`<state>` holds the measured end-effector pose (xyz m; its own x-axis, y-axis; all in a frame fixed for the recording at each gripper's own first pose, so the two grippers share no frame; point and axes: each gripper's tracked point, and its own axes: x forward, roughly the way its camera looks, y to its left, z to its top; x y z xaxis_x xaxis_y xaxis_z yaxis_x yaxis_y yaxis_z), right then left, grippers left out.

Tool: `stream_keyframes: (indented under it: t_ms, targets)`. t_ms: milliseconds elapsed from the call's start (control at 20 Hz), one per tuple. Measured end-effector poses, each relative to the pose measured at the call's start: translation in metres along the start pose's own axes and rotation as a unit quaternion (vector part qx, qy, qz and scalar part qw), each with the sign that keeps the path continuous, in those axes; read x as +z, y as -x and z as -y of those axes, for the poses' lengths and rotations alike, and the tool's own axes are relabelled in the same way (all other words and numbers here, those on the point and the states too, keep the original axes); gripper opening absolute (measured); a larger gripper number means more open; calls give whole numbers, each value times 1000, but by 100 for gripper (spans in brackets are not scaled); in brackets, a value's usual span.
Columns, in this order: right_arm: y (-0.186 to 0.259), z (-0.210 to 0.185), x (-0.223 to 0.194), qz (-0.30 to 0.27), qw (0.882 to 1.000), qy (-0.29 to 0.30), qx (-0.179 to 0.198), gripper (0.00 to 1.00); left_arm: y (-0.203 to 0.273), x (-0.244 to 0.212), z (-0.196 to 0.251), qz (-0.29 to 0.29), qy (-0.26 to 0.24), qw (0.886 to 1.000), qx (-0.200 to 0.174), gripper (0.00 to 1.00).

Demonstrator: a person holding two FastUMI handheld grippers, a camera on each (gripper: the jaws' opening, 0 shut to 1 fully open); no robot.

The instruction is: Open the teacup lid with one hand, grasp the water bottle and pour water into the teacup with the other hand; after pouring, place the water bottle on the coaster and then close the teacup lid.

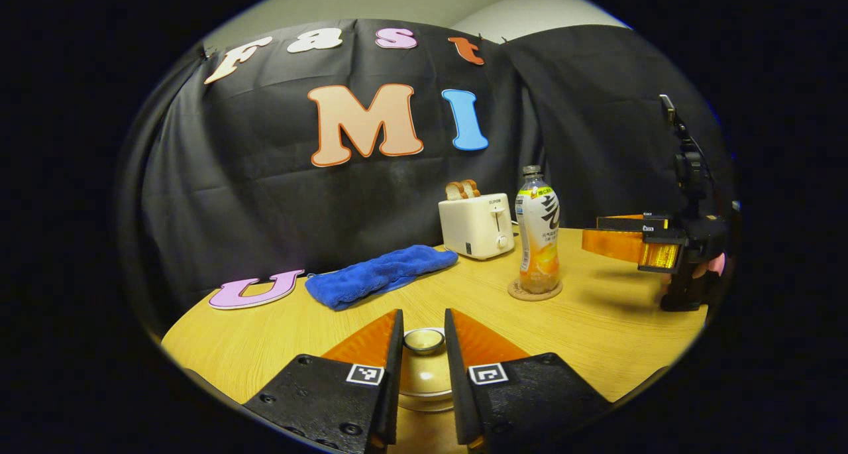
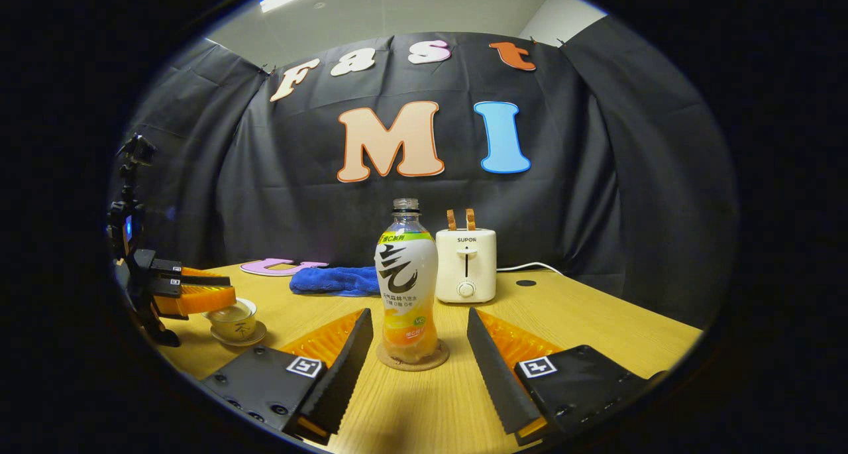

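The teacup lid [image 1: 424, 371] lies on the teacup [image 2: 235, 325], which stands on a saucer near the table's front left. My left gripper [image 1: 424, 315] is shut on the lid's round knob [image 1: 424, 340], with one finger against each side. In the right gripper view the left gripper [image 2: 225, 299] reaches over the cup from the left. The uncapped water bottle [image 2: 406, 288] stands upright on the round coaster [image 2: 412, 362]. My right gripper [image 2: 417, 315] is open, its fingers on either side of the bottle and apart from it. The left gripper view has the bottle [image 1: 538, 242] and the right gripper [image 1: 589, 242] off to its right.
A white toaster [image 2: 466, 265] with bread slices stands at the back of the wooden table [image 1: 596, 335], its cable [image 2: 530, 266] trailing right. A blue cloth [image 1: 381, 275] lies to the toaster's left. A hand holds the right gripper at the table's right edge.
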<state>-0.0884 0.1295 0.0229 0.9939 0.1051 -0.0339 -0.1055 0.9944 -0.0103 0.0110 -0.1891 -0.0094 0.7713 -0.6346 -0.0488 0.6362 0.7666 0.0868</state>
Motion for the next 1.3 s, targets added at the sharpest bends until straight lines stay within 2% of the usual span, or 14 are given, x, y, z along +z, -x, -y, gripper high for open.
stream_keyframes:
  t_ms: [50, 100, 150, 200, 250, 300, 750, 800, 850, 950, 1000, 1150, 1250, 1300]
  targets:
    - [0, 0, 0, 0, 1000, 0, 0, 88, 1, 2, 1, 5, 0, 1000, -1, 36]
    - [1, 0, 0, 0, 1000, 0, 0, 88, 2, 4, 0, 10, 1, 1000, 0, 46]
    - [1, 0, 1, 0, 1000, 0, 0, 88, 2, 4, -1, 14, 2, 1000, 1, 60]
    - [1, 0, 1, 0, 1000, 0, 0, 91, 4, 6, -2, 18, 4, 1000, 5, 71]
    - [1, 0, 1, 0, 1000, 0, 0, 89, 5, 7, -4, 20, 6, 1000, 8, 82]
    - [1, 0, 1, 0, 1000, 0, 0, 89, 5, 7, -5, 22, 8, 1000, 11, 86]
    - [2, 0, 1, 0, 1000, 0, -1, 92, 23, 8, -23, 39, 59, 996, 50, 91]
    - [1, 0, 1, 0, 1000, 0, -1, 88, 28, 8, -24, 42, 70, 995, 56, 91]
    - [2, 0, 1, 0, 1000, 0, -1, 92, 32, 7, -27, 38, 64, 995, 62, 92]
    - [2, -1, 1, 0, 1000, 0, -1, 92, 38, 6, -31, 38, 64, 994, 74, 92]
    - [2, 0, 1, 0, 1000, 0, -1, 88, 41, 5, -36, 37, 66, 993, 86, 92]
    - [2, 1, 2, 0, 1000, 0, -4, 94, 54, 0, -60, 29, 67, 986, 147, 92]
    - [2, 3, 1, -1, 1000, 0, -7, 94, 62, -3, -75, 26, 68, 979, 189, 93]
    - [1, 4, 2, 0, 1000, 0, -11, 91, 66, -5, -81, 21, 68, 975, 208, 92]
